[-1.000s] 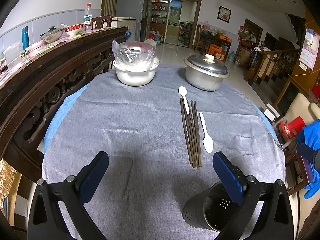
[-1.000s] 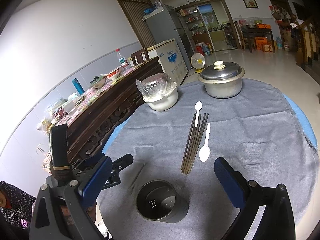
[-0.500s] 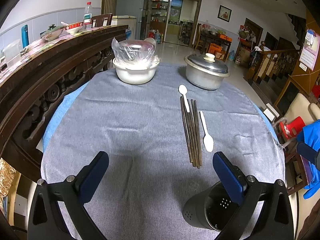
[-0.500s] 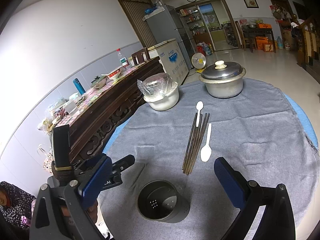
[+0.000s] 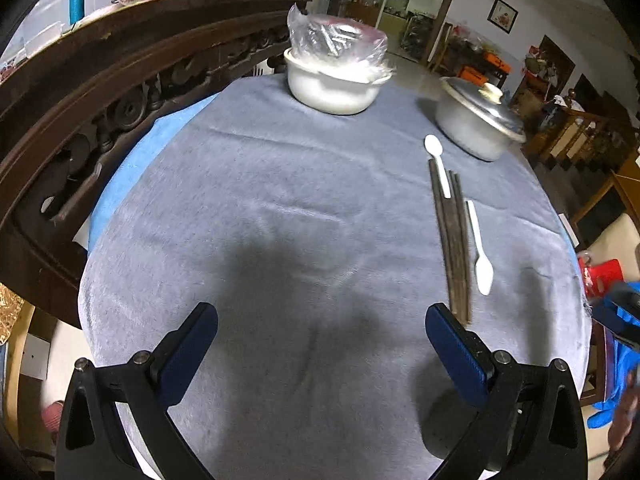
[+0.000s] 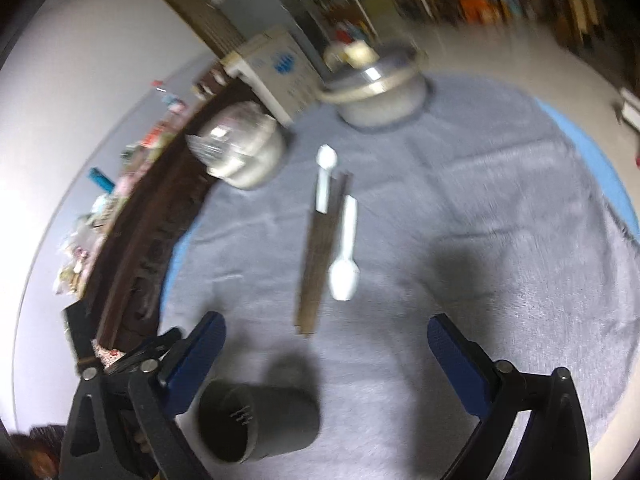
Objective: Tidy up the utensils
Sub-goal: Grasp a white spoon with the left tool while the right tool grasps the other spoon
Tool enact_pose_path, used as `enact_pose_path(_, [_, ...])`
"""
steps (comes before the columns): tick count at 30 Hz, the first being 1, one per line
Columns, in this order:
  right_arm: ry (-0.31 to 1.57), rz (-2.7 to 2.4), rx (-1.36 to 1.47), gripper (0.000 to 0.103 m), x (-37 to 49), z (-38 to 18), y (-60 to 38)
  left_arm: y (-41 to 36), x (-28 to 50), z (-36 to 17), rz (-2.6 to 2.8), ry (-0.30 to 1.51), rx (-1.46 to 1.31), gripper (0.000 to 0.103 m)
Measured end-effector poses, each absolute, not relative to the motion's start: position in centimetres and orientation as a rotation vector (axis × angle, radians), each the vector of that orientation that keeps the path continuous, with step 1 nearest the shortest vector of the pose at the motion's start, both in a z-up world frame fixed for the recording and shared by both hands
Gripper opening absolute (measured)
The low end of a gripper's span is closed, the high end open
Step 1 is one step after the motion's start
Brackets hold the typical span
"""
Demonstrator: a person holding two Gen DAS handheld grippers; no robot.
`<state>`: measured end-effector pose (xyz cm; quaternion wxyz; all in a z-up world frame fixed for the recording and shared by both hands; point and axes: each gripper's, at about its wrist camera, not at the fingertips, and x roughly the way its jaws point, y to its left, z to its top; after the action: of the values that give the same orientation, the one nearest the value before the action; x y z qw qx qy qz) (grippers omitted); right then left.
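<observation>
On grey cloth (image 5: pixel 280 220), chopsticks (image 5: pixel 454 240) lengthwise, toward pot (image 5: pixel 480 128).

Indoor light, moderate, fairly even. Left wrist view mostly sharp; slight smear on the bundle of dark wooden chopsticks (image 5: pixel 454 240) and on the lidded metal pot (image 5: pixel 478 124). Broad soft shadows fall on the grey cloth of the round bench (image 5: pixel 280 208) near the bottom of the frame. Right wrist view heavily motion-blurred: background room streaked, the two white plastic spoons (image 6: pixel 344 248) and the white bowl under clear plastic wrap (image 6: pixel 244 152) are smeared, with small glare spots on wrap and pot lid. Strong fisheye bending and black vignette at the corners of both views.
</observation>
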<state>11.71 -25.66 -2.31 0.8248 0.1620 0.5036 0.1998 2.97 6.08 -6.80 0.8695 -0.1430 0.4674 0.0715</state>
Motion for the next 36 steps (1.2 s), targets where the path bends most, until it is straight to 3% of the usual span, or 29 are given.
enact_pose_path(4, [1.188,0.431,0.342,0.08,15.8,-5.1,-24.2,5.9,5.3,-7.6,0.107,1.034,-0.278,0.103])
enact_pose_path(8, [1.259,0.416,0.272,0.079,19.3,-7.0,-21.9,5.9,6.7,-7.9,0.107,1.057,-0.228,0.103])
enact_pose_path(12, [1.322,0.387,0.216,0.061,22.8,-8.4,-20.0,5.8,9.0,-8.3,0.09,1.06,-0.225,0.103])
enact_pose_path(17, [1.391,0.359,0.112,0.048,25.3,-9.9,-17.5,5.7,11.5,-8.4,0.091,1.071,-0.213,0.103])
enact_pose_path(19, [1.425,0.359,0.08,0.036,25.7,-10.5,-16.6,5.5,12.5,-8.4,0.088,1.082,-0.203,0.103])
enact_pose_path(25, [1.436,0.328,0.008,0.034,27.1,-10.7,-15.5,4.7,16.3,-7.7,0.061,1.099,-0.192,0.103])
enact_pose_path(29, [1.456,0.318,-0.091,0.011,27.5,-10.7,-14.9,3.5,19.6,-7.3,0.037,1.125,-0.194,0.103])
enact_pose_path(36, [1.47,0.353,-0.018,0.011,27.5,-10.7,-18.9,0.9,26.9,-7.4,-0.01,1.214,-0.259,0.103])
